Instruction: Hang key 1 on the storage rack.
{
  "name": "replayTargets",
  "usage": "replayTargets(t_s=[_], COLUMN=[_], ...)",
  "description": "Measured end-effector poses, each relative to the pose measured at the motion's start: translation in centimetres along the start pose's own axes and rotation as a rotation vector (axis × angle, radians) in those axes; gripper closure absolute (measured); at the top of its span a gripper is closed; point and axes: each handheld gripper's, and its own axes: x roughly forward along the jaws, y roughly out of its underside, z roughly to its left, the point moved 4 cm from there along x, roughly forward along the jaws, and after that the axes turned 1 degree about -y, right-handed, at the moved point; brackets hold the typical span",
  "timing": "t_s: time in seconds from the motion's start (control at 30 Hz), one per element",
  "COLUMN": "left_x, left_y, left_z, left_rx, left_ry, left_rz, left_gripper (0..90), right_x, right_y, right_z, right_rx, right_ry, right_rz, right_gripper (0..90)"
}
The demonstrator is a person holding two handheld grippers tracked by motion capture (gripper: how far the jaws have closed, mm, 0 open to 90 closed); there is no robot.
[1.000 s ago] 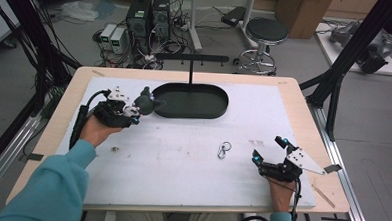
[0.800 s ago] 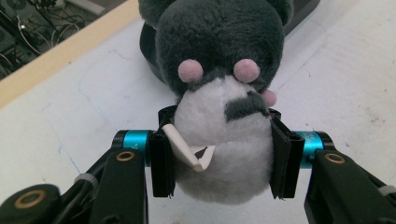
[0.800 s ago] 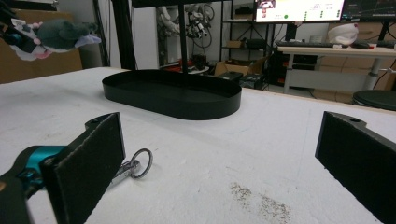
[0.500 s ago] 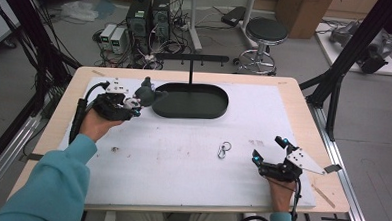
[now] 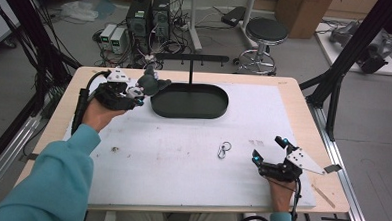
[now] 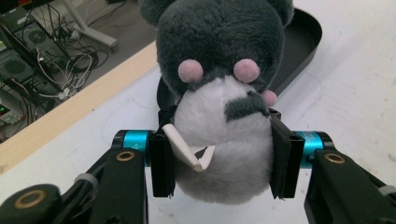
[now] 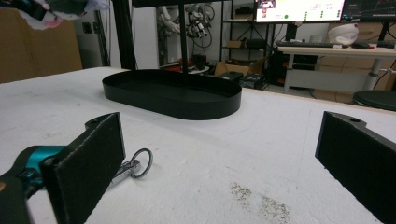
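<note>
A grey plush toy point(image 6: 219, 93) with a white belly and pink cheeks sits between the jaws of my left gripper point(image 6: 222, 161), and both black pads press into its sides. A white tag point(image 6: 187, 148) hangs off its flank. From above, the left gripper point(image 5: 134, 95) holds the plush toy point(image 5: 151, 83) in the air over the left end of the black oval tray point(image 5: 189, 101). My right gripper point(image 5: 268, 148) rests at the table's front right, jaws wide open and bare. A small metal key ring clip point(image 5: 224, 150) lies on the white mat just to its left.
A black post with a crossbar point(image 5: 191, 58) rises from the tray's far side. In the right gripper view the key ring clip point(image 7: 135, 169) lies by the left jaw, with the tray point(image 7: 173, 95) beyond. Computers, cables and a stool point(image 5: 265, 31) stand past the far edge.
My left gripper has lifted the plush toy higher and carried it slightly toward the far side by the tray's left end. The right gripper has stayed still.
</note>
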Motion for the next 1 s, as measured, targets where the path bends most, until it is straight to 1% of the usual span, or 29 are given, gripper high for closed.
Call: replayTargets(t_s=[0.13, 0.27, 0.53, 0.7, 0.73, 0.77, 1.0], left_x=[0.0, 0.0, 0.3, 0.5, 0.5, 0.6, 1.3], left_y=[-0.6, -1.4, -2.5, -3.1, -3.2, -3.3, -3.6], left_z=[0.1, 0.2, 0.5, 0.8, 0.9, 1.0, 1.2], left_rx=[0.003, 0.016, 0.013, 0.002, 0.0, -0.002, -0.01], left_ry=[-0.003, -0.011, -0.022, -0.028, -0.025, -0.026, -0.024], left_rz=[-0.014, -0.02, -0.047, -0.062, -0.068, -0.068, -0.07], left_gripper=[52.6, 52.6, 52.6, 52.6, 52.6, 52.6, 52.6], right_x=[0.0, 0.0, 0.0, 0.0, 0.0, 0.0, 0.0], right_y=[0.0, 0.0, 0.0, 0.0, 0.0, 0.0, 0.0], right_z=[0.0, 0.0, 0.0, 0.0, -0.1, 0.0, 0.0], right_rx=[0.0, 0.001, 0.003, 0.003, -0.005, 0.004, 0.002], right_ry=[-0.001, -0.003, -0.006, -0.006, -0.003, -0.005, -0.005], right_rz=[0.001, -0.001, -0.002, -0.002, -0.006, -0.001, -0.002], right_gripper=[0.7, 0.7, 0.7, 0.7, 0.7, 0.7, 0.7])
